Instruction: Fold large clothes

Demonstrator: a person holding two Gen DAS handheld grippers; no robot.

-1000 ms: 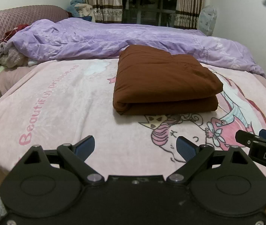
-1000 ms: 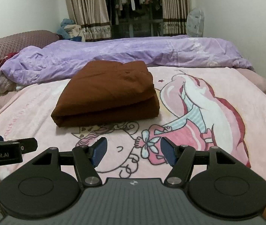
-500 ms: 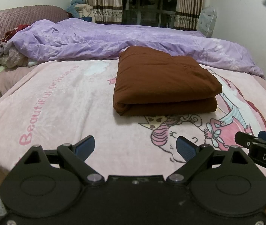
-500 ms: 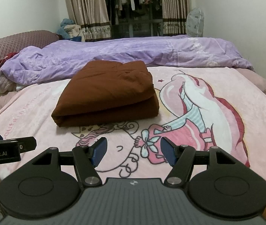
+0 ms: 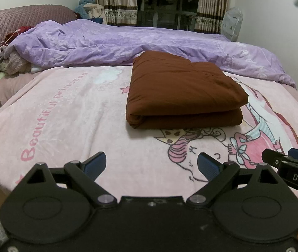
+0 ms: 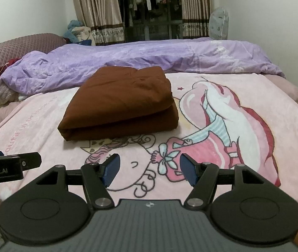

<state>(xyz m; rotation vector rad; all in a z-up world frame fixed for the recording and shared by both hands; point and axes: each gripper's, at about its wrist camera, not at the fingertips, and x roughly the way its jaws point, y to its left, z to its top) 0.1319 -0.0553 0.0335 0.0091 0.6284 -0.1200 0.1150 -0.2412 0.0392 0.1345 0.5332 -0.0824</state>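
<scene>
A brown garment (image 5: 182, 90) lies folded into a thick rectangle on the pink cartoon blanket (image 5: 65, 113); it also shows in the right wrist view (image 6: 123, 103). My left gripper (image 5: 152, 164) is open and empty, held over the near edge of the bed, well short of the garment. My right gripper (image 6: 150, 169) is open and empty, also near the bed's front edge and apart from the garment. Each gripper shows at the side of the other's view.
A crumpled purple duvet (image 5: 128, 42) lies across the bed behind the garment. A quilted mauve headboard (image 5: 12, 25) and a pile of clothes (image 5: 12, 63) are at the left. Curtains and a fan (image 6: 219, 24) stand at the far wall.
</scene>
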